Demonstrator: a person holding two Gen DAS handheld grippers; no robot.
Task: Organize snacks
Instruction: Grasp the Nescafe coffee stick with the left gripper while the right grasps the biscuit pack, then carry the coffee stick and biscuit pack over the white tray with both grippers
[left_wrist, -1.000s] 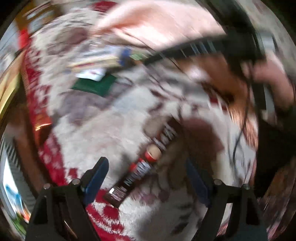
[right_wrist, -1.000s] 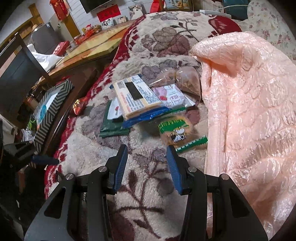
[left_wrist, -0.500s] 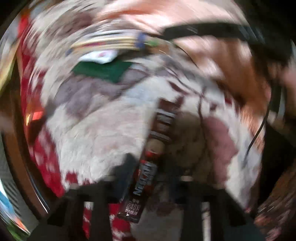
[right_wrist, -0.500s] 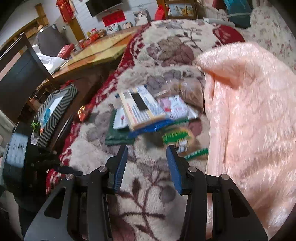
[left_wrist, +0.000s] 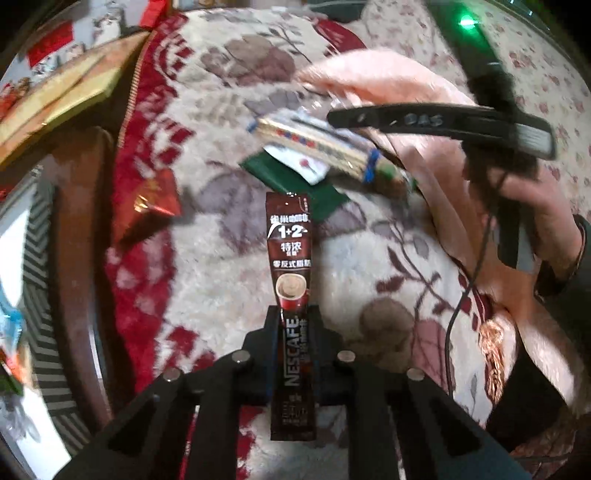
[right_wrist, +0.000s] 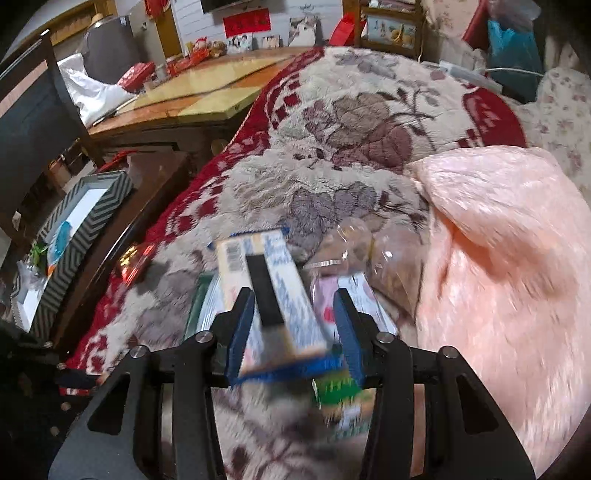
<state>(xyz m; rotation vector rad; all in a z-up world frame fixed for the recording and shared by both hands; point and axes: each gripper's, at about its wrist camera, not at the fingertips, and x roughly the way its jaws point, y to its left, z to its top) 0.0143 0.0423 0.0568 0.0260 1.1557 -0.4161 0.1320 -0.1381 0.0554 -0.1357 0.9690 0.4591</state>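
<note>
Nescafé sachet (left_wrist: 291, 280) clamped lengthwise in left hand-held gripper (left_wrist: 293, 314), jaws closing

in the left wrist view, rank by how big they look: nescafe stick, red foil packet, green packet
1. Nescafe stick, though it looks largest partly because it is nearest the camera.
2-3. Red foil packet and green packet: alike; the green one is partly covered.

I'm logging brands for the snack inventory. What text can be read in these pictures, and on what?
"NESCAFE" - coffee stick in the left tool
"1+2" - same stick
"特浓" - same stick
"DAS" - right tool's arm
Flat box print and red wall sign: too blurred to read.
</note>
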